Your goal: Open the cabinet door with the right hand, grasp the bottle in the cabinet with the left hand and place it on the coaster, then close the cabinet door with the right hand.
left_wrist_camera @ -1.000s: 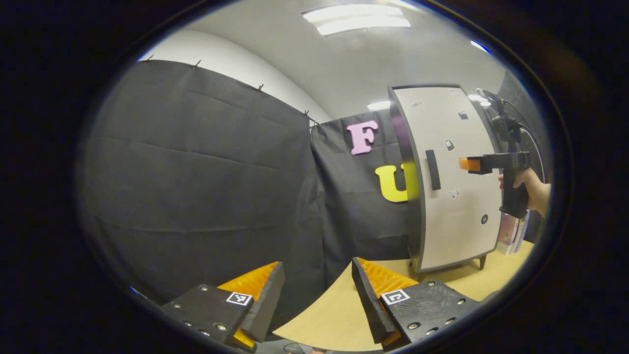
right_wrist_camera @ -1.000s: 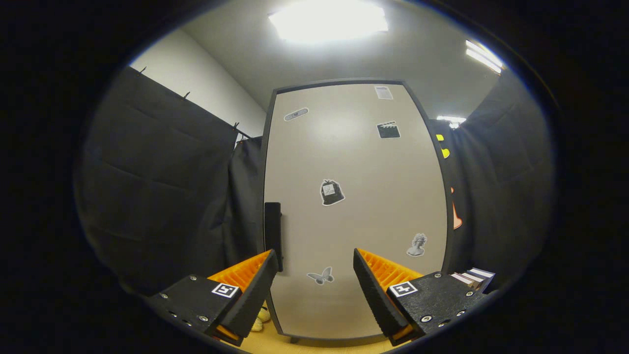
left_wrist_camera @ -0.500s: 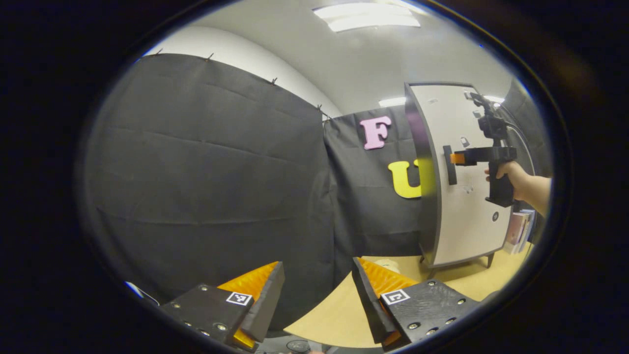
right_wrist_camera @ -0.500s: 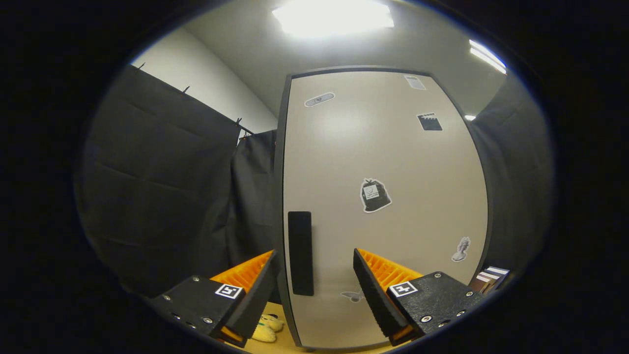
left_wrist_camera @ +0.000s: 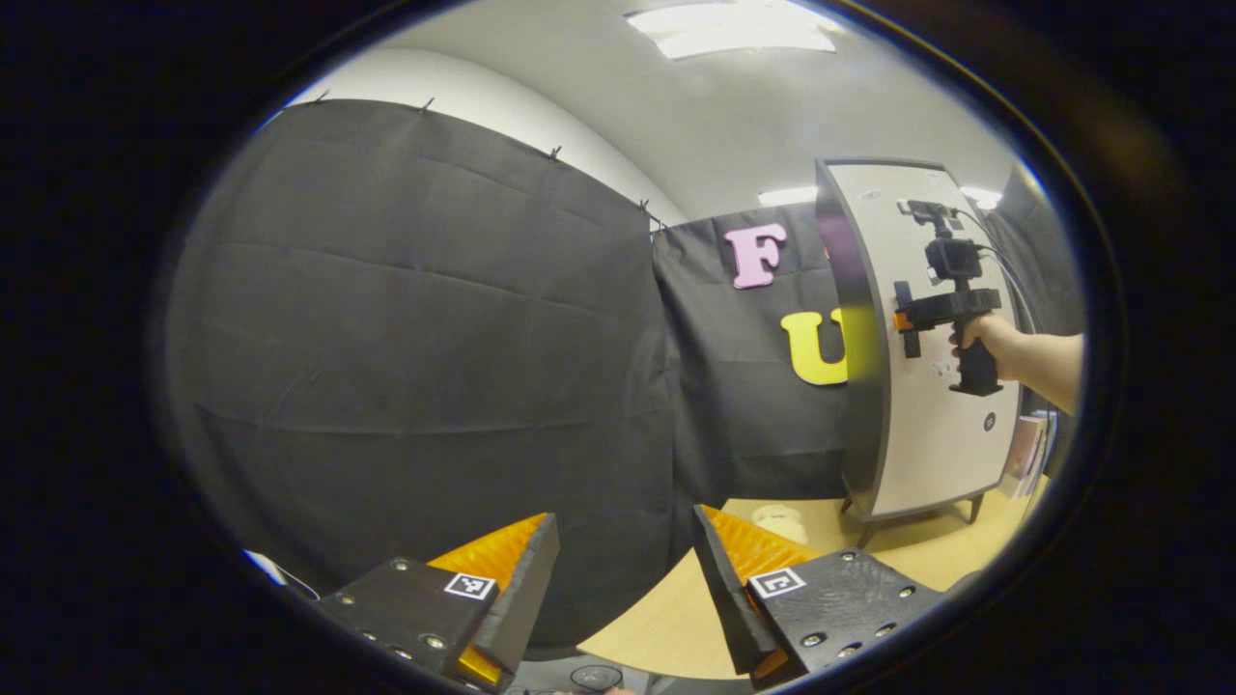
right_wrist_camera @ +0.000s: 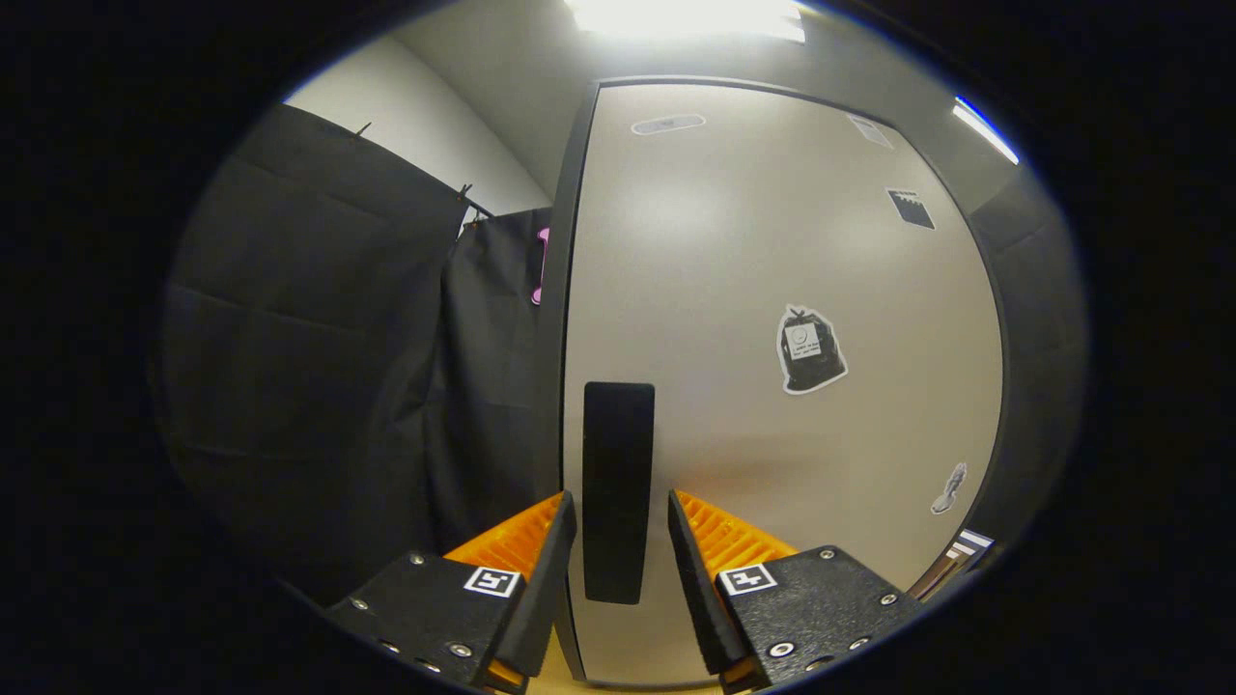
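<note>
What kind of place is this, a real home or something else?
Probably a staged recording booth, not a home: black cloth hangs as walls, a small cabinet with stickers stands on a wooden table, and office ceiling lights are overhead.

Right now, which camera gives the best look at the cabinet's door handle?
The right gripper view: the handle stands large between the right gripper's fingers. The left gripper view shows it small, far off.

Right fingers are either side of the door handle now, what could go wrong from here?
1. The right gripper straddles the black vertical handle near its lower end, not yet clamped; closing there might give a shallow grip that slips when pulling.
2. The handle sits close to the beige cabinet door edge, so one finger could catch the dark frame.
</note>
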